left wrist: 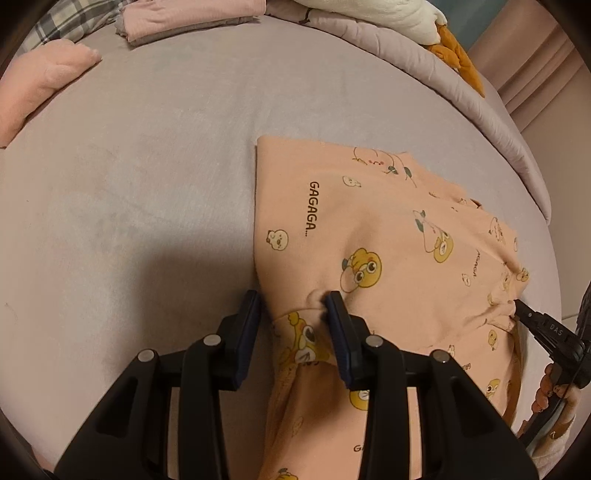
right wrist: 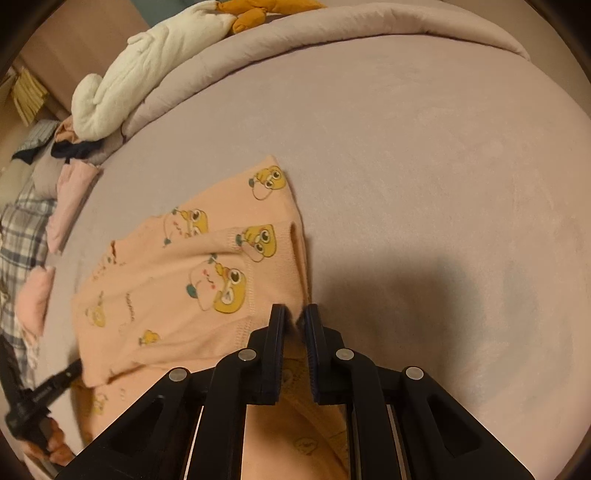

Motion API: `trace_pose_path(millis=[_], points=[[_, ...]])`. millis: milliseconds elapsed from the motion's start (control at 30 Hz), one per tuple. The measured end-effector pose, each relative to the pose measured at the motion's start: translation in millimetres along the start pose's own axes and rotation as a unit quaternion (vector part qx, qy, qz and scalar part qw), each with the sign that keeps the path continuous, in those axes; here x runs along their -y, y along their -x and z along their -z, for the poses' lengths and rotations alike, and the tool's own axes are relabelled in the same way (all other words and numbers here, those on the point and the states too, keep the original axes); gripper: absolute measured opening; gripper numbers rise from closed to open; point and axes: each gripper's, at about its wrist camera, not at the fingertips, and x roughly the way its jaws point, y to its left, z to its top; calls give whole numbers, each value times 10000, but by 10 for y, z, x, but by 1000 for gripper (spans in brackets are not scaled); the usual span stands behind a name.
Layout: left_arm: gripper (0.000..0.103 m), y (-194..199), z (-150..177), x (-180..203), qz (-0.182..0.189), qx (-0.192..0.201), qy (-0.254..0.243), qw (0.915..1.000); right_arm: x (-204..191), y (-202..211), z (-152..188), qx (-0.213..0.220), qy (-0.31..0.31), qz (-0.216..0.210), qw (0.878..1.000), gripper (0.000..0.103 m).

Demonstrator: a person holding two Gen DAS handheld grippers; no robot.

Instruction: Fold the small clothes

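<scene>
A peach garment (left wrist: 388, 236) printed with yellow ducks and "GAGAGA" lies partly folded on the grey bed sheet (left wrist: 129, 192). My left gripper (left wrist: 291, 306) has its jaws apart with a bunched edge of the garment between them, and the right finger (left wrist: 334, 314) presses the cloth. My right gripper (right wrist: 295, 317) is shut on the garment's edge (right wrist: 192, 280), and it also shows in the left wrist view (left wrist: 517, 306) pinching the far side. In the right wrist view the left gripper (right wrist: 70, 369) meets the garment's left corner.
Folded pink clothes (left wrist: 192, 18) and a pink cloth (left wrist: 40, 85) lie at the bed's far left. A rolled grey quilt (right wrist: 332, 33) borders the bed, with a white plush (right wrist: 147, 62) on it. A plaid cloth (right wrist: 22, 236) lies at the left.
</scene>
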Motion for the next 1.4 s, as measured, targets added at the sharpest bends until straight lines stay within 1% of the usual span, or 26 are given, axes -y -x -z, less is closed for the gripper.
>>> trace_pose_path(millis=[100,167,233,333,367,400,433,467,500,600,733,800,833,933,967,1033,1100,1167,1200,1267,1300,1333,1367,1400], points=[[39,93,50,15,-27,-68,-58,10000,37,91,27,63,-39,45,10000,12],[52,167,89,11,22,-89,-81,9999,31,186,46,150,-46,36,9999,12],[56,297,187,-2,104,-82,-139,9998,63,309,97,210,-19,43,9998,12],[60,457,351,-15,119,-54,-231,9996,92,476,202,273,58,78,9996,12],[62,488,392,-25,132,-33,-241,9996,104,530,249,296,100,55,9995,16],[63,554,463,-37,166,-3,-256,9995,122,602,314,323,135,14,9994,30],[64,598,520,-47,183,28,-255,9995,121,626,345,354,150,-20,9993,39],[66,614,545,-44,196,47,-255,9995,126,676,401,421,166,-65,9990,53],[67,650,620,-57,209,64,-265,9994,138,742,466,492,203,-100,9985,55],[68,667,756,-54,177,79,-275,9994,142,837,650,543,250,-171,9981,55],[68,685,928,-67,187,76,-228,9995,192,887,807,527,190,-278,9980,55],[68,694,986,-73,207,58,-256,9994,222,916,915,526,206,-259,9981,55],[68,678,1030,-69,205,32,-273,9994,194,899,910,510,219,-250,9981,55],[68,639,1118,-79,144,-18,-263,9995,232,910,1038,398,234,-203,9987,55],[66,625,1142,-85,149,-45,-248,9996,224,896,1074,349,241,-174,9989,55],[66,598,1184,-88,247,-106,-222,9994,266,884,1153,264,230,-127,9993,55],[63,582,1215,-79,342,-139,-215,9991,298,916,1289,218,216,-150,9994,55],[49,552,1248,-41,372,-175,-271,9988,295,921,1364,172,247,-174,9994,55],[46,545,1262,-25,383,-186,-301,9986,279,913,1399,138,280,-185,9993,55],[30,528,1308,27,404,-190,-411,9982,247,899,1460,83,337,-253,9991,55],[27,521,1330,51,406,-170,-452,9980,234,894,1487,78,341,-299,9989,53],[21,519,1352,76,357,-108,-492,9981,214,886,1513,72,341,-349,9988,50],[10,515,1360,91,311,-59,-527,9981,182,876,1538,79,395,-353,9986,41],[8,519,1370,101,266,0,-561,9981,164,868,1556,113,444,-281,9986,34]])
